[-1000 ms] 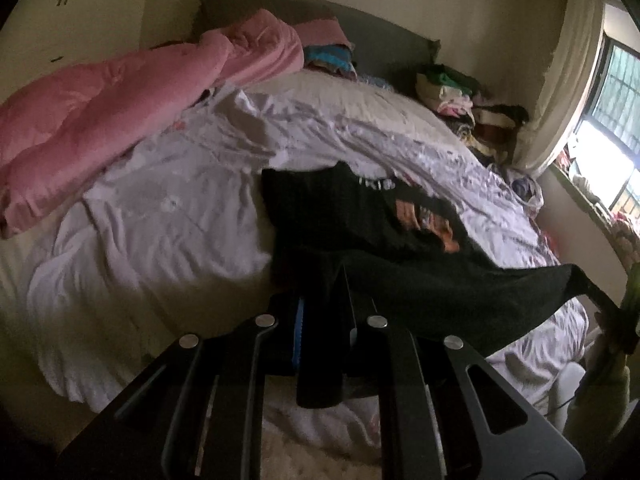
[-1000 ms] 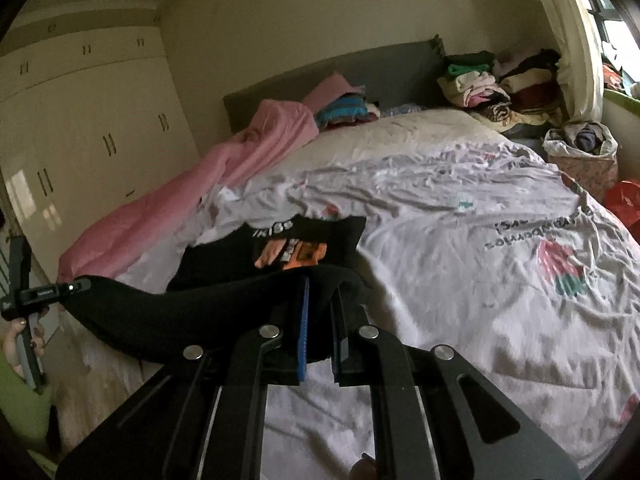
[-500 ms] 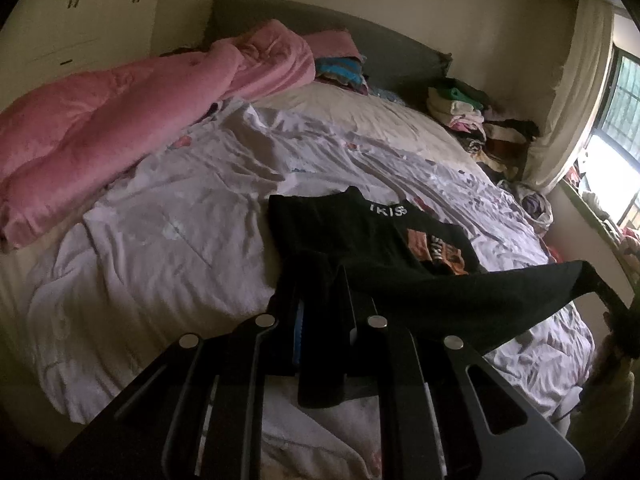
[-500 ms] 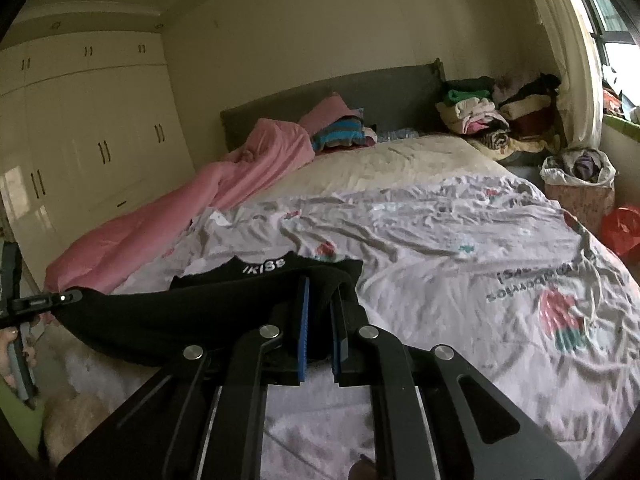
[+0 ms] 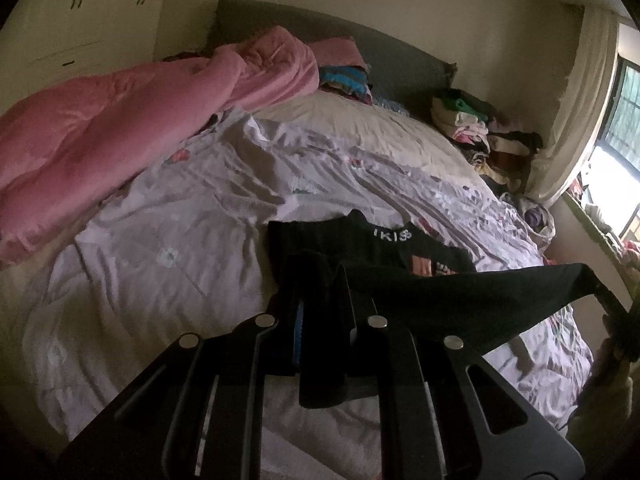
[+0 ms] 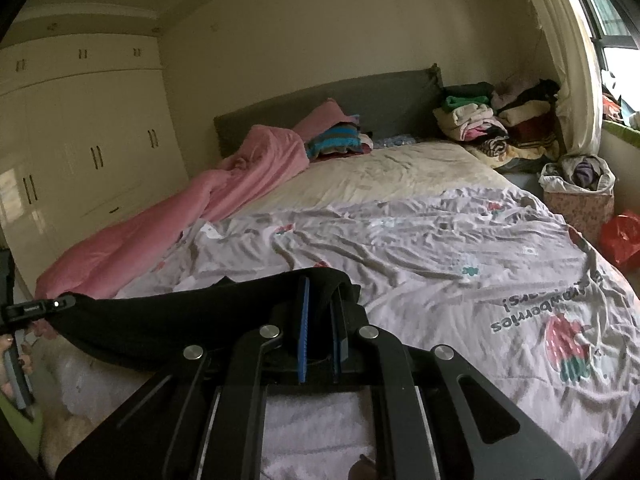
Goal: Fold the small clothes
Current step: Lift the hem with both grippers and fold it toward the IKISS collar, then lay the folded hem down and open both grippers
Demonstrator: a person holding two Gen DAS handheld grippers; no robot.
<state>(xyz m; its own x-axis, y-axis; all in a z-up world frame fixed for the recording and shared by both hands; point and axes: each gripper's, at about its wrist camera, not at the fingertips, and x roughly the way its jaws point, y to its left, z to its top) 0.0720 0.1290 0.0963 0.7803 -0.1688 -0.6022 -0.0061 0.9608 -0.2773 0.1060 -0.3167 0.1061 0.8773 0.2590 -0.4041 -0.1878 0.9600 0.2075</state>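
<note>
Raised: black shirt [image 5: 460,300] | hem stretched between left tool [image 5: 324,320] and right tool [image 6: 320,320] | both clamped on it

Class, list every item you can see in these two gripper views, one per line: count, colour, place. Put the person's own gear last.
black shirt: one, black with print, stretched between both grippers above the bed
bedsheet: one, pale lilac, strawberry print, on the bed
pink duvet: one, pink, left edge
headboard: one, grey, far end
clothes pile: one, mixed, far right corner
wardrobe: one, cream, left wall
left gripper: closed on shirt
right gripper: closed on shirt
</note>
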